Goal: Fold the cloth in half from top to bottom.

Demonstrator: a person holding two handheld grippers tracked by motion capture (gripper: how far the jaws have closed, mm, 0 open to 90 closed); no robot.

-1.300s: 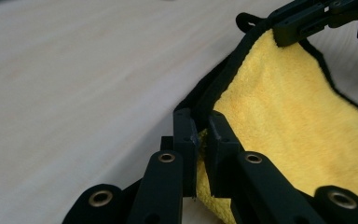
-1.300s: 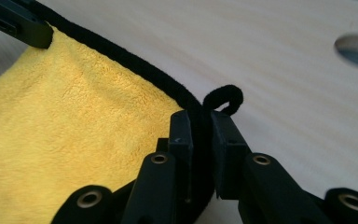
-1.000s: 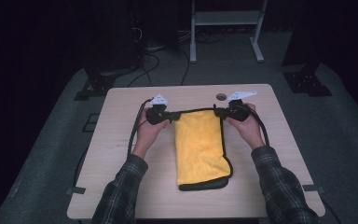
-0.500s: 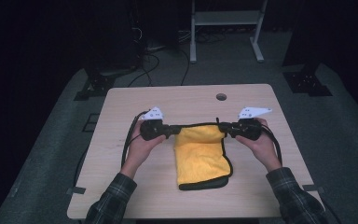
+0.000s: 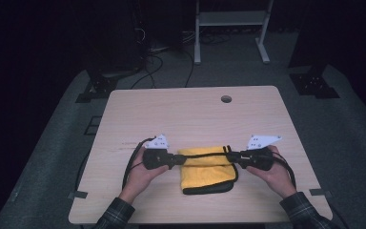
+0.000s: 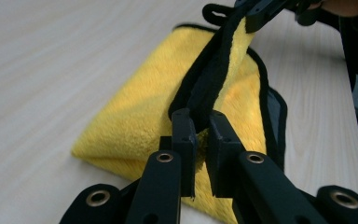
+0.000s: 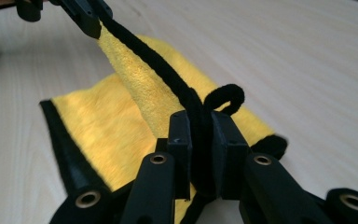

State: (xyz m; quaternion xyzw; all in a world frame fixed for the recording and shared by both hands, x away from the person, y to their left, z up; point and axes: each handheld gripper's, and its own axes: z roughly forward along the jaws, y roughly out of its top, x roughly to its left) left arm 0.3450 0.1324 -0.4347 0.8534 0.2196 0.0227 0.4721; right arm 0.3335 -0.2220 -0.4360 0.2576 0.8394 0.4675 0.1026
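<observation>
A yellow cloth [image 5: 205, 172] with black trim lies on the wooden table [image 5: 171, 114], near its front edge. Its far edge is lifted and stretched taut between both grippers, above the part that lies flat. My left gripper [image 5: 177, 159] is shut on the left corner of that edge; in the left gripper view its jaws [image 6: 199, 123] pinch the black trim over the yellow pile [image 6: 135, 126]. My right gripper [image 5: 232, 156] is shut on the right corner, where a small black hanging loop [image 7: 223, 97] sticks up just past the jaws [image 7: 200, 126]. Each gripper view shows the other gripper holding the far end.
A small round hole [image 5: 226, 98] sits in the table's far right part. Cables trail from both grippers across the table. On the dark floor behind stand a white frame [image 5: 228, 28] and black stand bases [image 5: 314, 83].
Both hands have drawn the cloth's far edge toward the person and lower, folding the cloth over itself. The flat yellow area now looks much shorter. Both grips have held.
</observation>
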